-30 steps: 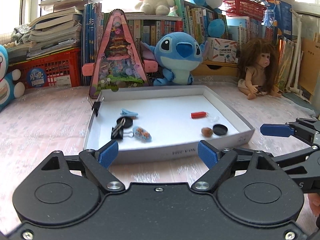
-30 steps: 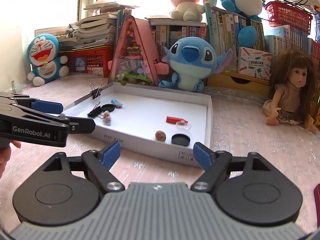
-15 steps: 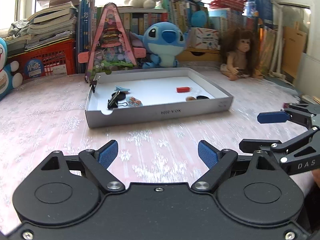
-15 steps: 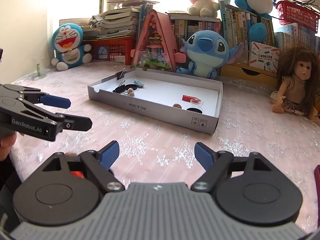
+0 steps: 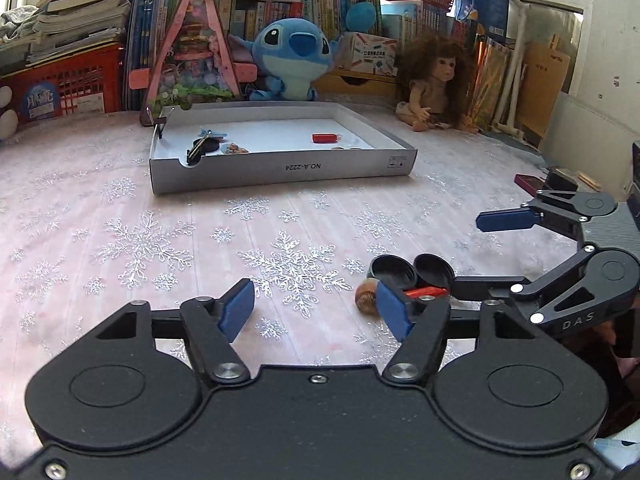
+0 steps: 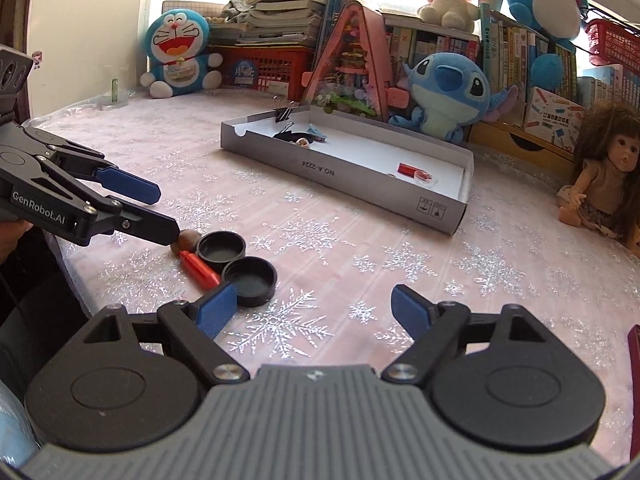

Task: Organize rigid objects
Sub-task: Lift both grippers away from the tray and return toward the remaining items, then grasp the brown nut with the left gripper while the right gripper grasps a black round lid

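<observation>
Now in view near the table's front edge, unseen a second ago: two black caps [image 6: 236, 264], a red stick [image 6: 199, 269] and a brown nut [image 6: 185, 241], clustered and touching. White tray [image 5: 280, 168] sits much farther off than before. Left gripper [image 5: 316, 312] closing on nothing, beside the nut. Right gripper [image 6: 310, 310] spread wide, empty, just beside the nearer cap.

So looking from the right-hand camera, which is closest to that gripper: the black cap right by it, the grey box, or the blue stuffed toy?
1. Black cap, just beside the right gripper's left finger.
2. Grey box, mid-table, ahead.
3. Blue stuffed toy, behind the box, by the books.
</observation>
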`<state>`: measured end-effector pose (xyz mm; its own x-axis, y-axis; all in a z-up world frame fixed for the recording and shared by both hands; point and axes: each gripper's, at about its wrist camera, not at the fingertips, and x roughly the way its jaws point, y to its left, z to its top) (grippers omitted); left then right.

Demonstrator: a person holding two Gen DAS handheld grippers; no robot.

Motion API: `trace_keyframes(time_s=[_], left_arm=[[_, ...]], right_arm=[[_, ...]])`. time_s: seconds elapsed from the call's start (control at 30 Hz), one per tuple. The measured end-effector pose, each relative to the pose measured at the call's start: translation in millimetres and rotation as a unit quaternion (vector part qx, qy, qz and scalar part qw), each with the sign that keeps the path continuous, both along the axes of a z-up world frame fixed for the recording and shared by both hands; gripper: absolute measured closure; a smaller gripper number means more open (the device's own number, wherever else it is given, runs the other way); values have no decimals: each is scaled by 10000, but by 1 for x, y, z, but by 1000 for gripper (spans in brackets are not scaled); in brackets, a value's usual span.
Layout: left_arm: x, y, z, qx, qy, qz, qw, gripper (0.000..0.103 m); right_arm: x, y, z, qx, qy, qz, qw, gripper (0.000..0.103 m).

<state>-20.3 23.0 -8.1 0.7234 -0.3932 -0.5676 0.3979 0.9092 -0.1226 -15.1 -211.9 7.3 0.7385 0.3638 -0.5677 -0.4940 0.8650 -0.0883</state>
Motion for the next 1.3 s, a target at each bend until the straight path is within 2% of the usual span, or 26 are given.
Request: trace_keyframes(time_s=[0.4,0.77,0.93,1.3], left_arm=[[-3,-17,-4,337,-180,-207,9991,55],[6,-22,-7,352,-227,-117,9991,60],[12,-25,-8,321,-222,-98,9992,69],[22,-27,-9,310,-240,-22,9992,69]], right_arm=[[5,2,-5,13,25,-122,9999,12],[10,0,-4,48,-86,-342,9994,12],[12,3,-4,39,-163,-294,9994,12],[17,11,-4,29,-230,-187,9996,14]])
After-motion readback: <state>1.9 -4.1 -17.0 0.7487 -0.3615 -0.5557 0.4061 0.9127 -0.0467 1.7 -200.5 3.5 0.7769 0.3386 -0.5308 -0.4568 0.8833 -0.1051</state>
